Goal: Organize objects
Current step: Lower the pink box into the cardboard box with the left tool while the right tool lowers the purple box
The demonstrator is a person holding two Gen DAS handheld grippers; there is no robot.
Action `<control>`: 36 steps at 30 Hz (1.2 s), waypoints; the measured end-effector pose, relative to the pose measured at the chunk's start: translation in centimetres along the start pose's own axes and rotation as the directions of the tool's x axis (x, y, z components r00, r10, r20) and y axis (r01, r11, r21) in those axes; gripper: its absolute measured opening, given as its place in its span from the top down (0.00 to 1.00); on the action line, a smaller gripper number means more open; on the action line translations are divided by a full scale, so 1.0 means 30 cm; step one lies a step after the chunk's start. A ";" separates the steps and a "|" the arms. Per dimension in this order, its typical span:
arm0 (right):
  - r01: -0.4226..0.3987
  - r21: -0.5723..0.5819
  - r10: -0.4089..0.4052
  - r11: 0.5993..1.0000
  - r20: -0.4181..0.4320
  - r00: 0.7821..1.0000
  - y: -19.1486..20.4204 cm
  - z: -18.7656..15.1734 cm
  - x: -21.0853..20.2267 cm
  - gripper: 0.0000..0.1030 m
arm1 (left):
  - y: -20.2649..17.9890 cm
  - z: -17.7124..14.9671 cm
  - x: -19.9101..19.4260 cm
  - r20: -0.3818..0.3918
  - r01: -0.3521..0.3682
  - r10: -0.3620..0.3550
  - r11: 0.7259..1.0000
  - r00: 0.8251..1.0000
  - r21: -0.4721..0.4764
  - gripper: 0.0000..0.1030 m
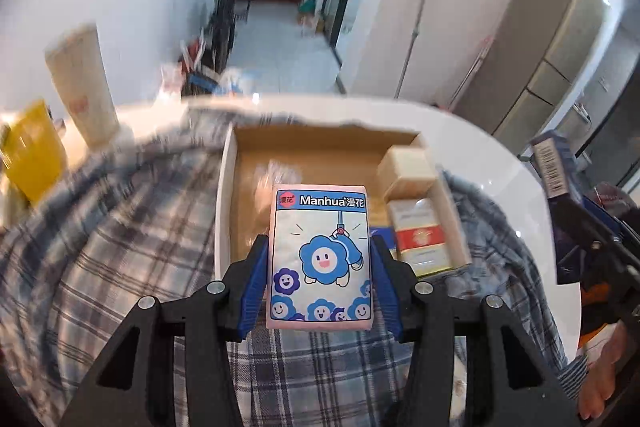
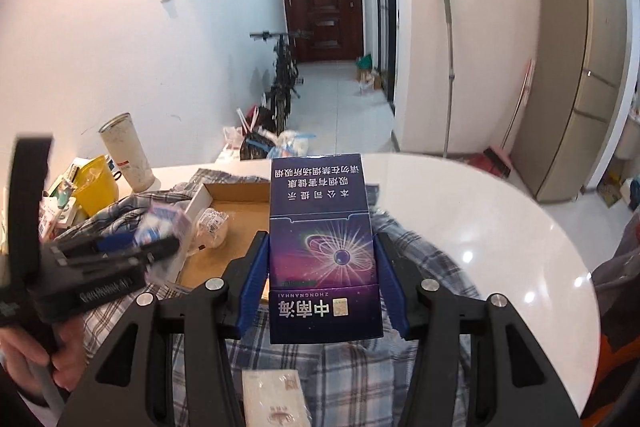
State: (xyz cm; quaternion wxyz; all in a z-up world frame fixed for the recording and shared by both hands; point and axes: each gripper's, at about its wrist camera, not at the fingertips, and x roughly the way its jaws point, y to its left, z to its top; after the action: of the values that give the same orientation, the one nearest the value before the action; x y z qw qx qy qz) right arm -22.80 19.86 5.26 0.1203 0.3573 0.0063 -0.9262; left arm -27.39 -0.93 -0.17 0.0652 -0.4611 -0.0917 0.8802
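Looking along the left gripper, its blue-padded fingers pinch a pink tissue pack printed "Manhua" with blue cartoon flowers. The pack is held above the near part of an open cardboard box, which sits on a plaid cloth spread over a white round table. Inside the box, along its right wall, lie a tan box and, just nearer, a white-and-red carton; a blurred clear-wrapped item lies further back beyond the tissue pack. On the table's left stand a yellow container and a tall pale cup. At the right edge the right gripper carries a dark blue pack, partly seen.

From the right wrist, the right gripper clamps a blue-purple cigarette pack between its blue pads, with Chinese text upside down and a starburst design. The pack hangs over the plaid cloth, beside the cardboard box, whose right part it hides. A clear-wrapped item lies in the box. At left, the left gripper appears blurred with its tissue pack above the box's left side, a hand gripping its handle. Behind stand the yellow container and pale cup. A pale wrapped packet lies on the cloth at the bottom edge.
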 end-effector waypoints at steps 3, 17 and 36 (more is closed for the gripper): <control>0.000 0.004 0.000 1.000 -0.043 0.999 0.003 -0.010 0.077 0.51 | 0.042 -0.005 0.086 -0.021 -0.009 0.008 1.000 1.000 -0.027 0.50; -0.005 0.047 0.012 0.999 -0.150 0.989 -0.032 -0.023 0.231 0.51 | 0.051 -0.039 0.254 -0.048 -0.031 0.030 0.999 0.998 -0.014 0.50; -0.032 0.115 0.054 0.993 -0.195 0.979 0.033 -0.020 0.312 0.51 | 0.110 0.001 0.066 0.162 -0.004 0.019 0.996 0.987 -0.094 0.16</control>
State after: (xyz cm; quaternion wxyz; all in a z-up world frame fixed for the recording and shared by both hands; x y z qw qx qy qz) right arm -28.88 16.92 -1.31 0.1192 0.4539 -0.0410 -0.8821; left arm -28.65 -3.74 -2.47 0.0307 -0.3909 -0.1351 0.9100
